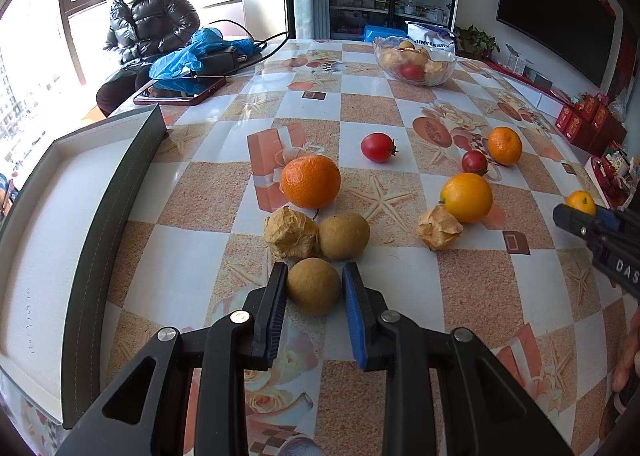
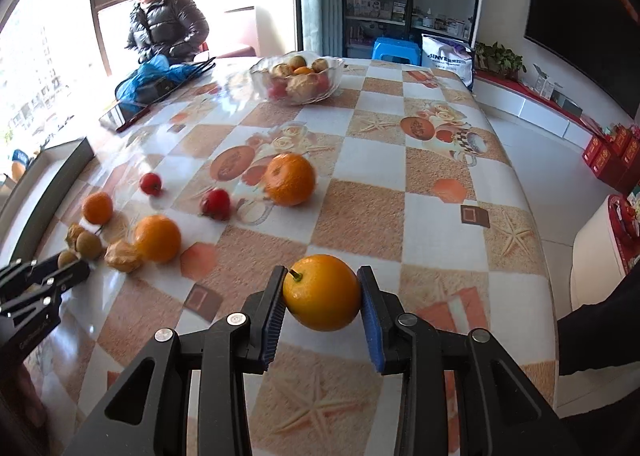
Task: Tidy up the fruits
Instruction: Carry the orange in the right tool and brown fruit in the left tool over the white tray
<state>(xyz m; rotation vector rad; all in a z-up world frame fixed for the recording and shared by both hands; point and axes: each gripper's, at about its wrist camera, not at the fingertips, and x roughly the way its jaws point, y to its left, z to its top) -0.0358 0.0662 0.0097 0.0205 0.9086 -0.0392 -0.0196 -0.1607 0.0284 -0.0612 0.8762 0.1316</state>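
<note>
1. Left tongs (image 1: 315, 276): we see both pads pressed on a round tan-brown fruit (image 1: 314, 286), matte skin, at the near end of a small cluster.
2. Right tongs (image 2: 322, 288): closed on a smooth yellow-orange citrus (image 2: 322, 292) w/ a short green stem; pads touch both sides. We can't tell whether it's clear of the surface.
3. Cluster by left tongs: a second tan fruit (image 1: 344, 236) and a papery, crinkled husk fruit (image 1: 291, 232) touch each other, just beyond the gripped one; a dimpled orange (image 1: 310, 181) sits right behind them.
4. Mid-surface, loose: a glossy red tomato-like fruit (image 1: 378, 147), a darker red one (image 1: 475, 162), a small mandarin (image 1: 505, 145), a smooth orange (image 1: 467, 197) w/ another husk fruit (image 1: 439, 228) touching it.
5. Box (image 1: 60, 240): shallow rectangular, dark walls, pale flat inside, along the left edge of the surface (image 1: 472, 296); nothing in it that we can see. Open strip between its wall and the cluster.
6. Surface: glossy checkered cloth, tan and white squares w/ starfish prints. Right side in the right-wrist view is bare up to the rounded edge, floor beyond.
7. Far end: clear glass bowl (image 2: 298, 79) w/ scalloped rim, holding mixed fruit; blue plastic bag (image 1: 188, 59) and a phone (image 1: 180, 95) at the far-left corner. A seated person in a shiny dark puffer jacket (image 1: 150, 21) is beyond that corner.
</note>
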